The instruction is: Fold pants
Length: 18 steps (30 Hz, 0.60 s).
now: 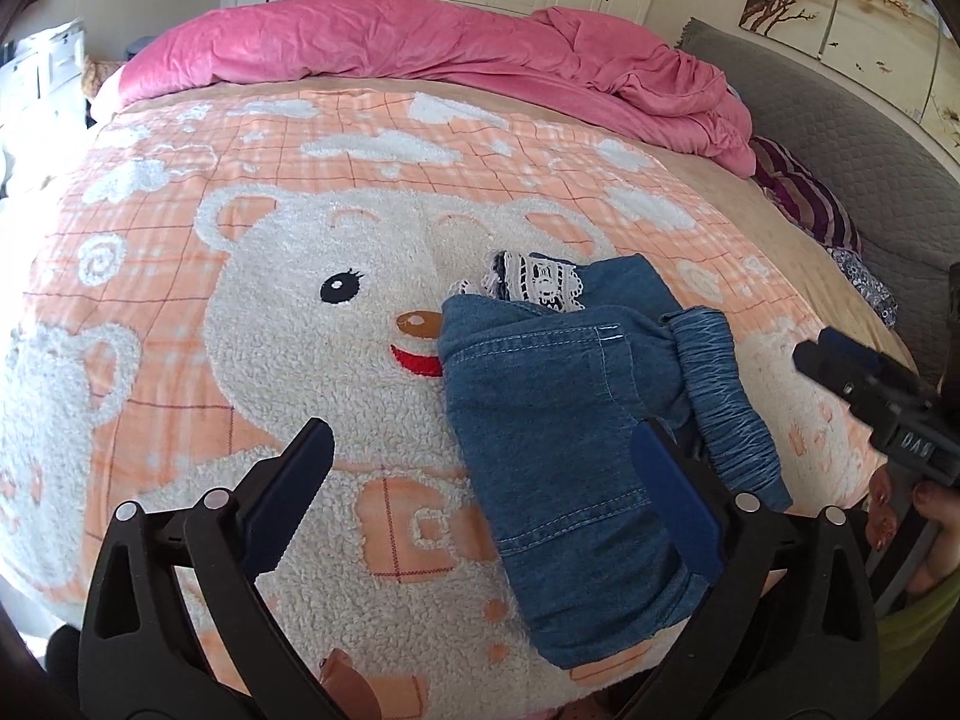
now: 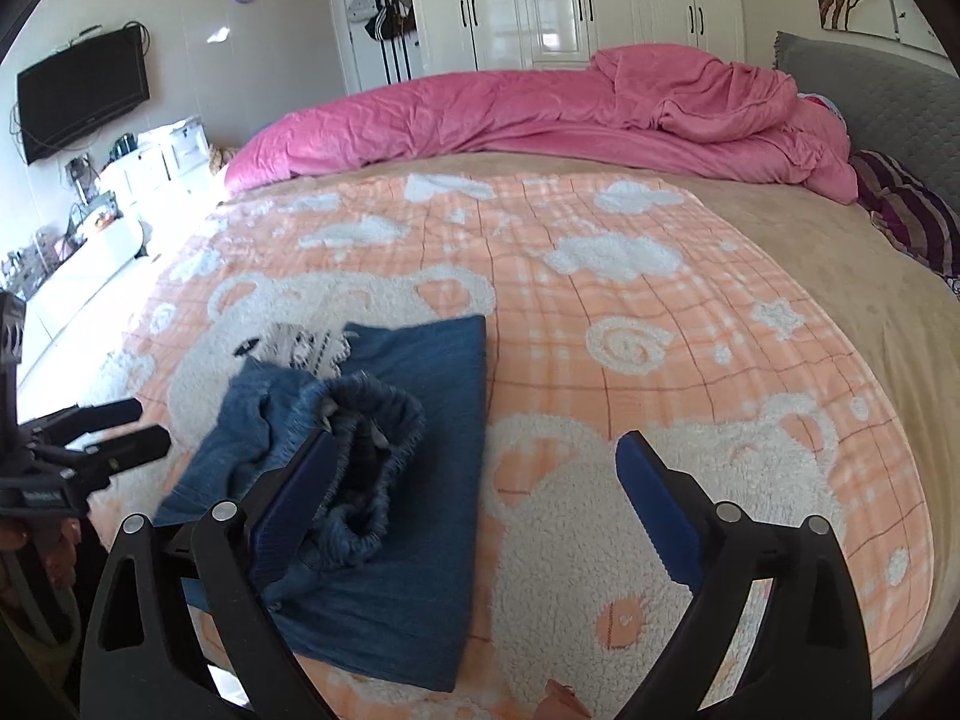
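Note:
Small blue denim pants (image 1: 558, 420) lie folded on the bear-pattern blanket (image 1: 270, 300), white lace trim (image 1: 540, 282) showing at the far end and the elastic waistband (image 1: 726, 396) bunched on the right. My left gripper (image 1: 483, 438) is open just above them, its right finger over the denim and its left finger over the blanket. In the right wrist view the pants (image 2: 420, 450) sit lower left. My right gripper (image 2: 477, 444) is open, its left finger beside the puckered waistband (image 2: 372, 420) and its right finger over the blanket (image 2: 660, 330). Nothing is gripped.
A pink duvet (image 2: 540, 114) is heaped along the far side of the bed. A grey headboard (image 2: 888, 96) and a striped cushion (image 2: 912, 216) are at the right. White wardrobes (image 2: 570, 0) stand behind, and a TV (image 2: 84, 96) hangs on the left wall. A hand (image 1: 936, 516) holds the right gripper.

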### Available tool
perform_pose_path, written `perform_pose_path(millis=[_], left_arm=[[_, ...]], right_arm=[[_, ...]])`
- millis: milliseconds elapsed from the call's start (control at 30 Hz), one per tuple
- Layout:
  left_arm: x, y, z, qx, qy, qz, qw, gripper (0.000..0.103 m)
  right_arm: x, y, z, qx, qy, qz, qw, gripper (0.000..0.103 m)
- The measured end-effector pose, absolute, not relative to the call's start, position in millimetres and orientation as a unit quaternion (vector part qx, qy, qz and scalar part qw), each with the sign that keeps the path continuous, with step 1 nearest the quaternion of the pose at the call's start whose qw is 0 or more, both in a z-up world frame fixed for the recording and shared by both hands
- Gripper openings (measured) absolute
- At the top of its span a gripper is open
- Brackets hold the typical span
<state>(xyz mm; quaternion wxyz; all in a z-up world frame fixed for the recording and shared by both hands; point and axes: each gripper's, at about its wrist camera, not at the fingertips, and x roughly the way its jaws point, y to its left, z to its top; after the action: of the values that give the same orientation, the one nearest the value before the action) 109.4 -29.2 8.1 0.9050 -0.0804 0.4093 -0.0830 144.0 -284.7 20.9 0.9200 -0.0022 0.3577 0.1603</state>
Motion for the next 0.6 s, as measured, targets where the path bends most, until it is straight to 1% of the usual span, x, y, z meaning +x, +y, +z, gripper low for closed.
perform_pose_path(millis=[267,367,433,467,500,533,567,600], left_arm=[[119.2,-34.8,-20.5,-0.093,0.436,-0.083,0.891,0.094],[123.6,-36.9,-31.3,-0.111,0.444,-0.091,0.884,0.094],[124.7,-39.1,-36.3,-0.116,0.445,-0.093,0.883,0.093],[124.7,-39.8,-37.3,-0.117,0.444,-0.093,0.884,0.093],[124.7,-40.4,-37.6,-0.118,0.442,-0.094,0.884,0.093],[124.7,-41.7,-37.5,-0.12,0.44,-0.097,0.885,0.092],[124.8,-42.2,-37.6,-0.123,0.438,-0.1,0.885,0.087],[124.7,-43.3,-37.9,-0.129,0.437,-0.107,0.884,0.085]], right_arm=[[160.0,-290.0,-8.1,0.032,0.402,0.172,0.899,0.093],[169.3,-289.9,-17.1,0.061,0.418,0.189,0.886,0.093],[176.7,-289.0,-22.2,0.081,0.428,0.203,0.877,0.089],[180.6,-287.4,-25.4,0.087,0.434,0.21,0.872,0.083],[185.5,-284.6,-31.3,0.09,0.445,0.215,0.865,0.079],[189.5,-281.7,-37.5,0.086,0.455,0.216,0.86,0.077],[191.2,-279.5,-40.9,0.081,0.459,0.217,0.858,0.073],[192.3,-277.4,-43.2,0.077,0.459,0.218,0.858,0.072]])
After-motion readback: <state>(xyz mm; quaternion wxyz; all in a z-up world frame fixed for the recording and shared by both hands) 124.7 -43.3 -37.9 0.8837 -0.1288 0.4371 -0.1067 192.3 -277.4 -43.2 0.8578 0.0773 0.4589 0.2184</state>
